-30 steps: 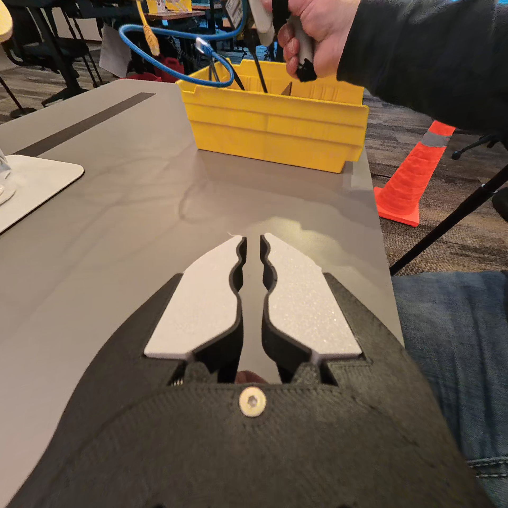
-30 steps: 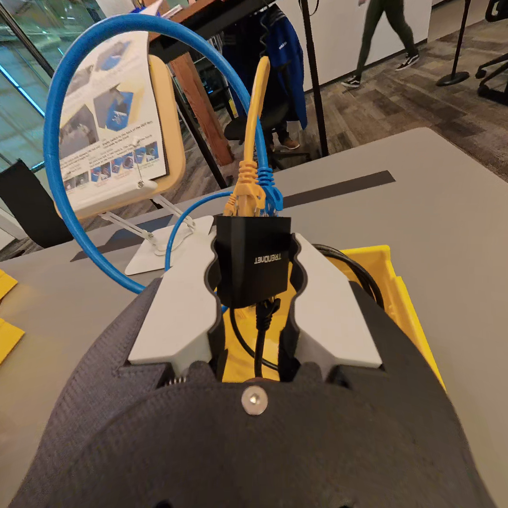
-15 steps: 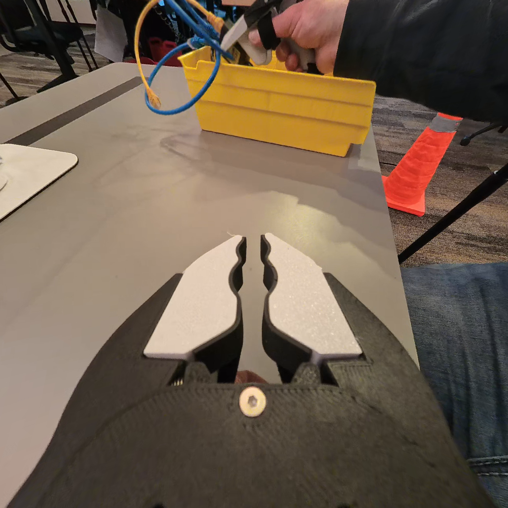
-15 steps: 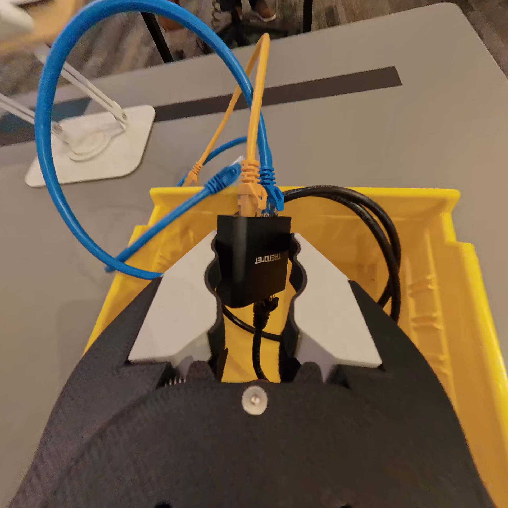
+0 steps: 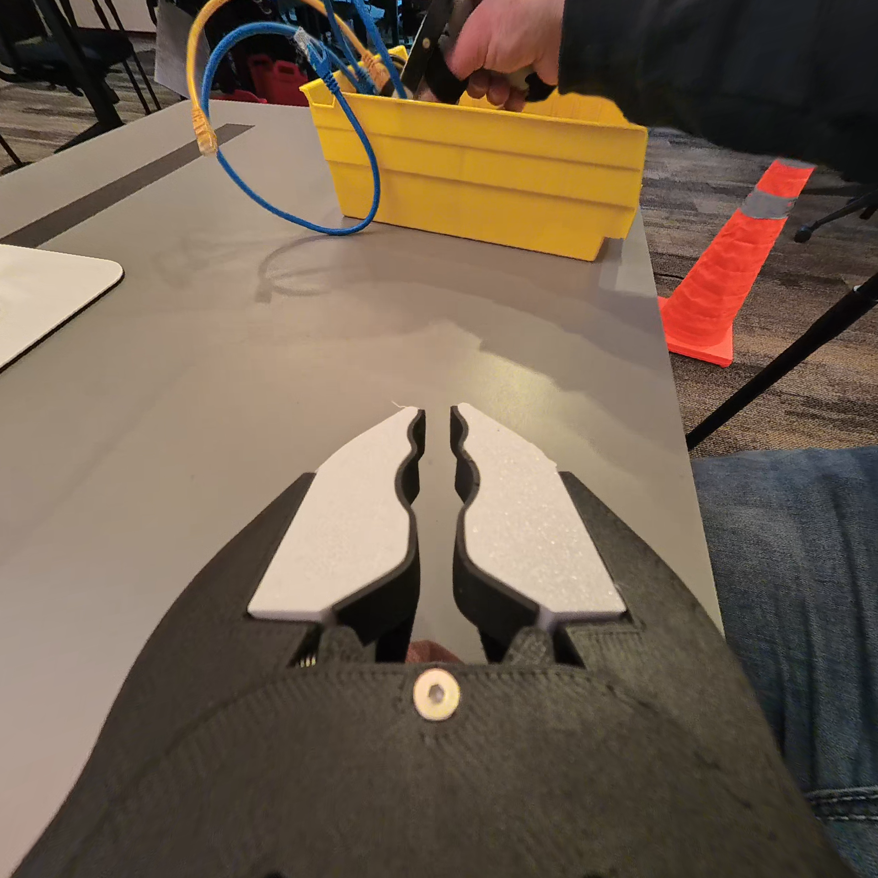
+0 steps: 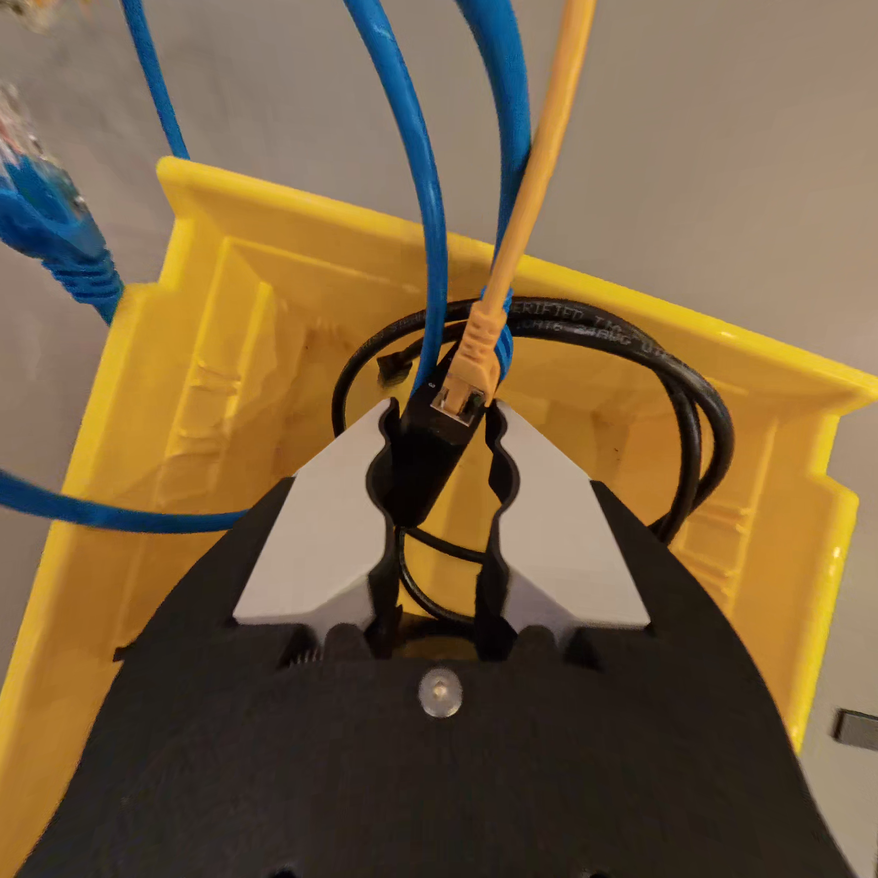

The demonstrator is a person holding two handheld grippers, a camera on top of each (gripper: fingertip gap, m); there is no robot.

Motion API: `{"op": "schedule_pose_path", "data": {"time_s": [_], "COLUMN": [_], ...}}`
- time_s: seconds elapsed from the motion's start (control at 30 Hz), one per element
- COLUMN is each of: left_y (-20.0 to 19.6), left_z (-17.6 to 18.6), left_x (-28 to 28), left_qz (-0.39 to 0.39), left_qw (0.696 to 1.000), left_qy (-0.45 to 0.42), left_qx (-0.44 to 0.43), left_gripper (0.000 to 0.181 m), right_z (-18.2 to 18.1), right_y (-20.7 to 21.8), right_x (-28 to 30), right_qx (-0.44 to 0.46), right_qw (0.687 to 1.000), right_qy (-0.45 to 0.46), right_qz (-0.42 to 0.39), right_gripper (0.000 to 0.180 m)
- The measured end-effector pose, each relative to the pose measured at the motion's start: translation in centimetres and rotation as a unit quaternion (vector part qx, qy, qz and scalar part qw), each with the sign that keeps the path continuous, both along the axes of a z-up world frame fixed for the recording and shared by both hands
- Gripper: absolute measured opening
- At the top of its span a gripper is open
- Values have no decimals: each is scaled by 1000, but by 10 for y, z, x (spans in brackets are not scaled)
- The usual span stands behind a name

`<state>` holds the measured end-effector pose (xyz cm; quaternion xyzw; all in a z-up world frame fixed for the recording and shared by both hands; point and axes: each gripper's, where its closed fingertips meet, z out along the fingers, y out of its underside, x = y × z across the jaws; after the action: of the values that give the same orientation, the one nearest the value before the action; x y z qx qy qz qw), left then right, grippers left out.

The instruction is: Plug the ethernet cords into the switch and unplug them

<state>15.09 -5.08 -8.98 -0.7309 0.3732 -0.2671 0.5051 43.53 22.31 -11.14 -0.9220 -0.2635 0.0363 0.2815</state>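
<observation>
A: Switch (image 6: 430,451), black, sits tilted between the right gripper (image 6: 439,408) fingers. Its left edge touches the left finger, but a gap shows on the right side, so I can't tell whether the jaws truly pinch it or have loosened. It hangs over the inside of the yellow bin (image 6: 712,427), probably so it can be set down there.

B: And the cords?

A: Just ahead of the fingertips, an orange ethernet cord (image 6: 537,199) is plugged into the switch's upward-facing port, with a blue ethernet cord (image 6: 510,119) seated right behind it. That makes two plugged in. Below the tool, one black cable (image 6: 684,380) lies coiled on the bin floor.

B: Loose ends?

A: Two that I count: a blue plug (image 5: 317,53) and an orange plug (image 5: 204,135), both dangling beyond the bin's far-left corner in the left wrist view.

B: The other tool?

A: The left gripper (image 5: 437,411) holds nothing, fingers nearly together with a narrow slit, parked low over the grey table (image 5: 237,380), well back from the bin. One orange cone (image 5: 731,266) stands on the floor off to its right.
</observation>
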Motion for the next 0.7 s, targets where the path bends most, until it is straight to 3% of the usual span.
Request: {"op": "schedule_pose_path", "data": {"time_s": [0.2,0.4,0.63,0.7], "left_y": [-1,-1,2,3], "left_z": [-1,0,-5,-7], "left_x": [0,-2,0,0], "left_qz": [0,2,-2,-2], "left_qw": [1000,1000,1000,1000], "left_qy": [5,15,13,15], "left_qx": [0,7,-1,-3], "left_gripper": [10,10,10,10], "right_z": [-15,-37,-24,-16], "right_y": [3,-3,-16,-17], "right_x": [4,-5,-11,-4], "right_qx": [-58,-117,-145,-142], "right_qw": [995,989,984,983], "right_qy": [-77,-71,-58,-73], "right_qz": [22,53,88,93], "right_gripper": [32,26,40,52]}}
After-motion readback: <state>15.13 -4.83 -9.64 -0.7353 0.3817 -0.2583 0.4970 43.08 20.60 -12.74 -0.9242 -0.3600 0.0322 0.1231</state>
